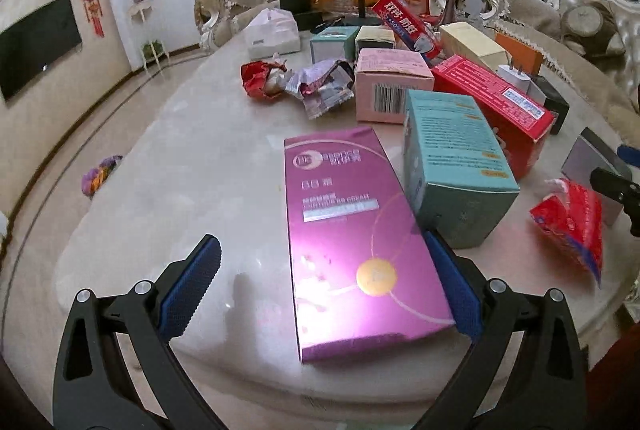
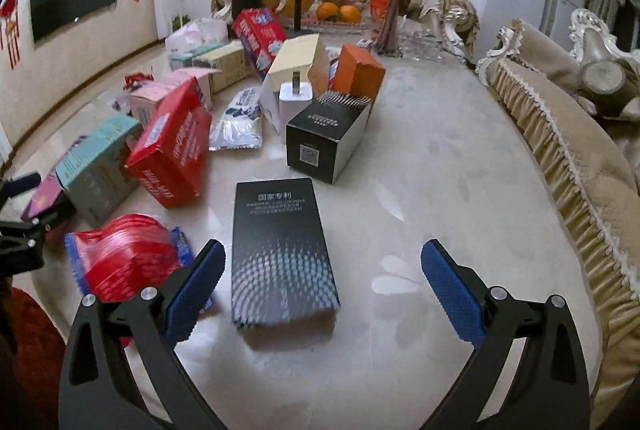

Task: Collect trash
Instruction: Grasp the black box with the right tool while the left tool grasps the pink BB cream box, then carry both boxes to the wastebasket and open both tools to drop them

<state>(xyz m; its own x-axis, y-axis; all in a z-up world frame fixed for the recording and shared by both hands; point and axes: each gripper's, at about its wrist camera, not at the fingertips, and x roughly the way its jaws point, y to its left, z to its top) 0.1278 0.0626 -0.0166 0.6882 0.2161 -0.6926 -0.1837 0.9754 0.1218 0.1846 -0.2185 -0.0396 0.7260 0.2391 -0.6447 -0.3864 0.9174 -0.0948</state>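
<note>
Left tool (image 1: 320, 282): spread wide, holding nothing; flat glossy pink cardboard box (image 1: 352, 242) lies between its fingers, hard against the right one.
Right tool (image 2: 320, 284): spread wide, holding nothing; flat black cardboard box with dotted print (image 2: 280, 254) lies between its fingers, nearer the left one.
Long axes: both run away from the tools.
Table (image 2: 440, 189): pale marble; the other cartons and wrappers lie farther back.

BB cream box (image 1: 352, 246) left of printed carton (image 1: 456, 169) | wrappers (image 1: 298, 83) behind | all on table (image 1: 192, 165)
</note>
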